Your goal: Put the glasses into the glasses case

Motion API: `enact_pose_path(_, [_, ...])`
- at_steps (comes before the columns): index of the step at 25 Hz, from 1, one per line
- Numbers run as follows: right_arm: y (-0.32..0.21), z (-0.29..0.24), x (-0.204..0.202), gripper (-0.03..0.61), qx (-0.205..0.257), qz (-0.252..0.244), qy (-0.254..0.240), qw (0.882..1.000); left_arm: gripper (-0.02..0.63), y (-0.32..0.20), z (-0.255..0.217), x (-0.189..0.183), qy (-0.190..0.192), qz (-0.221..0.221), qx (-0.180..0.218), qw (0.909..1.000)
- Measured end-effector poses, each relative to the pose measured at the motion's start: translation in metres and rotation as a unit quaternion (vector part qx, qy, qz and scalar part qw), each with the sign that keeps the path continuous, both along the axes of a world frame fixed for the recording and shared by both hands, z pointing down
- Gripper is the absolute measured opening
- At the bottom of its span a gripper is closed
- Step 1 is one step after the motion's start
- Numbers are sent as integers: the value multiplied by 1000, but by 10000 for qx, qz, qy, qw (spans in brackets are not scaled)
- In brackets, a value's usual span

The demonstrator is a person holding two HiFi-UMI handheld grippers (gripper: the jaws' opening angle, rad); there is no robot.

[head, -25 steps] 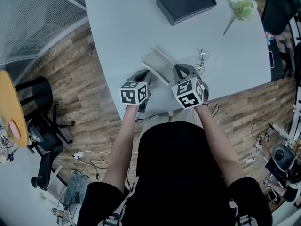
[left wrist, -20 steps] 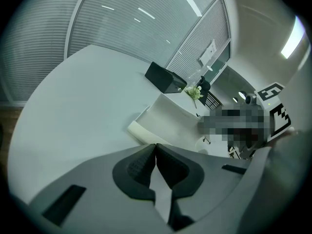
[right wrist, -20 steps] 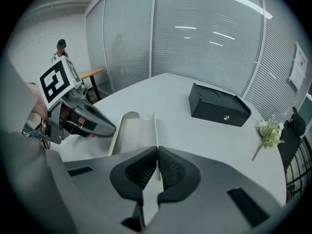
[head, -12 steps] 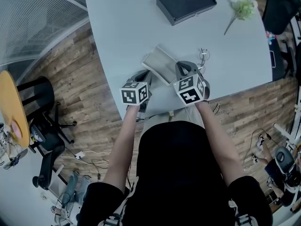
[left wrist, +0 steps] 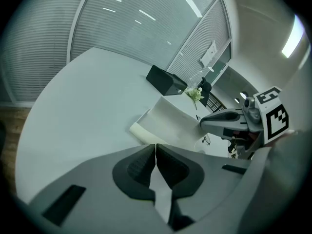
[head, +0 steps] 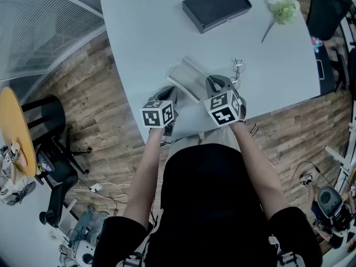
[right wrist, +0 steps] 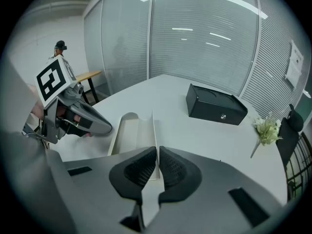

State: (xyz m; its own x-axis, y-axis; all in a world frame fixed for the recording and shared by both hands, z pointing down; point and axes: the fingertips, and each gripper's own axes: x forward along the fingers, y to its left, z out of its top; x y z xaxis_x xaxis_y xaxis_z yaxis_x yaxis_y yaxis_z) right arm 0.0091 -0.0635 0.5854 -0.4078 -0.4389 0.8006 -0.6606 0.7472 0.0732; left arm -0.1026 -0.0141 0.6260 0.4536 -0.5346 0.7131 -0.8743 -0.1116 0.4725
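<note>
The white glasses case [head: 188, 78] lies open on the pale table [head: 144, 32], just in front of both grippers. My right gripper [right wrist: 157, 152] has the case's upright thin wall [right wrist: 153, 126] between its pads. Its jaws are only starting to open and still sit on that wall. My left gripper [left wrist: 155, 150] is shut, with its tips at the case's cream-coloured near end [left wrist: 141, 130]. I cannot see whether it pinches the rim. The thin wire glasses [head: 239, 70] lie on the table to the right of the case, beside the right gripper [head: 218, 85].
A black box [head: 217, 5] sits at the far side of the table, and a green flower sprig [head: 282, 10] lies to its right. The table's curved edge runs just behind the grippers. Chairs [head: 50, 121] stand on the wooden floor to the left.
</note>
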Motion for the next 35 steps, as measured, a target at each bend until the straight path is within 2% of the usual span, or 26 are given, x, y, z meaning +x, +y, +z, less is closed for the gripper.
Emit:
enact_pose_path(8, [9, -17, 5, 35, 145, 93, -76, 9998, 25, 2, -22, 5, 64, 97, 205, 9997])
enact_pose_path(15, [15, -40, 14, 26, 362, 296, -343, 9983, 25, 0, -54, 15, 167, 217, 523, 9983])
enact_pose_path(25, [24, -54, 34, 18, 483, 761, -545, 9944, 25, -4, -89, 32, 293, 446, 900, 9945])
enact_pose_path(35, [17, -48, 68, 26, 353, 1474, -677, 9861, 25, -8, -100, 51, 368, 709, 964, 9921])
